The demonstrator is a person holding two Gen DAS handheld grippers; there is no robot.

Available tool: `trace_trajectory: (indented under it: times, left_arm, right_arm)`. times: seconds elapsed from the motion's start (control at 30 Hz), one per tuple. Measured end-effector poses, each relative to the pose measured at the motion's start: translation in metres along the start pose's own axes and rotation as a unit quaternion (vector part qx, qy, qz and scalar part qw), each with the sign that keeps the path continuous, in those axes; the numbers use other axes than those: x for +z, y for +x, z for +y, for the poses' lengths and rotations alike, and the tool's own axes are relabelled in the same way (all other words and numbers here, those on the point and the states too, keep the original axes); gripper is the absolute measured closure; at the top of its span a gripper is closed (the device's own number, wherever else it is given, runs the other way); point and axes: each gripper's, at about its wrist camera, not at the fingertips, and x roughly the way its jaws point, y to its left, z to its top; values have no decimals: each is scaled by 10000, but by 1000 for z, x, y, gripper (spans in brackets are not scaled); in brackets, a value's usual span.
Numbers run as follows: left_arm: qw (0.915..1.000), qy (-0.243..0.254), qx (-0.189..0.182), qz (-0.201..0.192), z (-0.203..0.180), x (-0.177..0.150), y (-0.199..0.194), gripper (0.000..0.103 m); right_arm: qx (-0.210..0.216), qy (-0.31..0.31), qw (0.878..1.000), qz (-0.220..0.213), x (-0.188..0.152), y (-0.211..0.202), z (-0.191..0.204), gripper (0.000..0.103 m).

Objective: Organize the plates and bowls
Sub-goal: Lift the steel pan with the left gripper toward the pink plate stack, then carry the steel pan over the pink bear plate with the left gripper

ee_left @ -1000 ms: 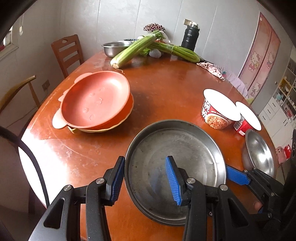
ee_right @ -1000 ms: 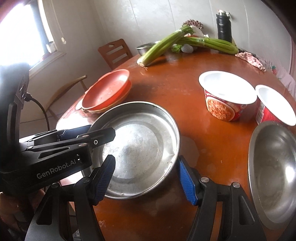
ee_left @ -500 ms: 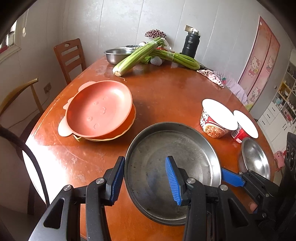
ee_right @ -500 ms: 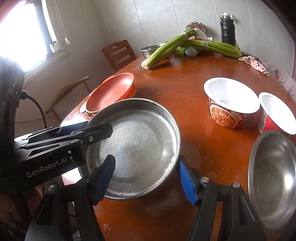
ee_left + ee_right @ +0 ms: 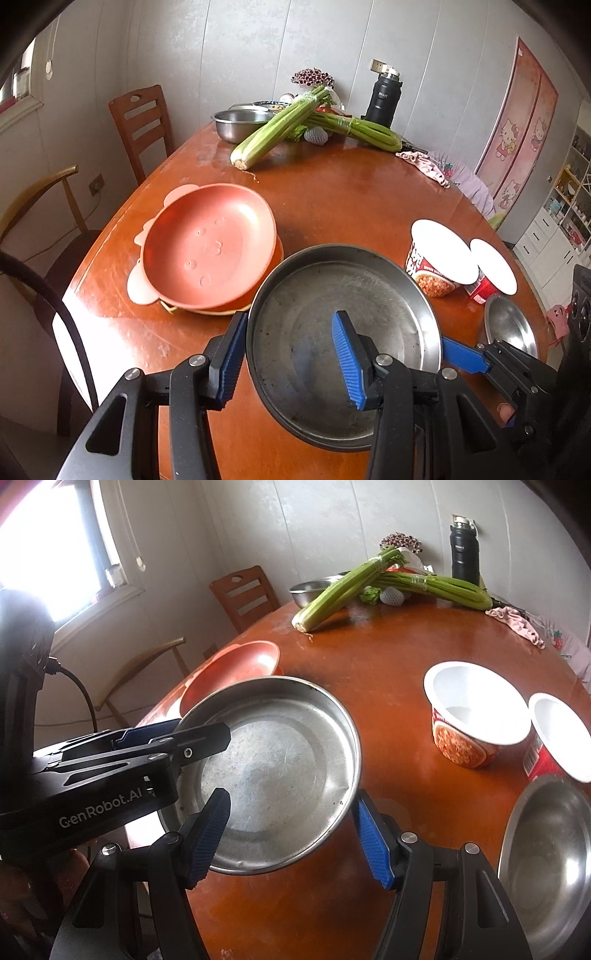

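A wide steel pan (image 5: 332, 291) (image 5: 280, 753) hangs tilted just above the table, its left side highest. My left gripper (image 5: 290, 317) straddles the pan's left rim, one pad against the outside and one over the floor. Its jaws are opening and a wide gap shows between them. My right gripper (image 5: 290, 795) straddles the right rim the same way, its outer pad (image 5: 461, 358) against the wall. The pan looks pinned between the two outer pads. Stacked pink plates (image 5: 207, 251) (image 5: 236, 664) lie just left of the pan. A small steel bowl (image 5: 511, 325) (image 5: 546, 849) rests at the right.
Two white noodle cups (image 5: 439, 254) (image 5: 493, 267) stand right of the pan. At the far end lie celery bunches (image 5: 280, 125), a steel bowl (image 5: 240, 122), a black flask (image 5: 384, 96) and a pink cloth (image 5: 424, 166). Wooden chairs (image 5: 140, 122) stand by the left table edge.
The pan has risen with both grippers and its far-left rim now overlaps the pink plates. Both grippers keep the same place on the rim.
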Motion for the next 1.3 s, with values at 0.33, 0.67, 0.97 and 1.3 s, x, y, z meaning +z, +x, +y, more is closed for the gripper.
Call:
trace_trajectory:
  times: [0.33,0.67,0.97,1.3]
  left_arm:
    - [10000,-14,-22,-91,7,19,3,57]
    - [9998,-63,45,-200,22,39,0,57]
    - [9993,-87,167,-311,33,55,-5,57]
    - [9986,-138,295,-407,47,72,-12,57]
  right_arm:
    - [-18,-44,10000,-38,20,6,2,33]
    - [42,-196,9997,-102,43,13,13,33]
    - [136,-287,9994,-166,64,19,20,33]
    - [235,-422,9986,-196,85,27,29,33]
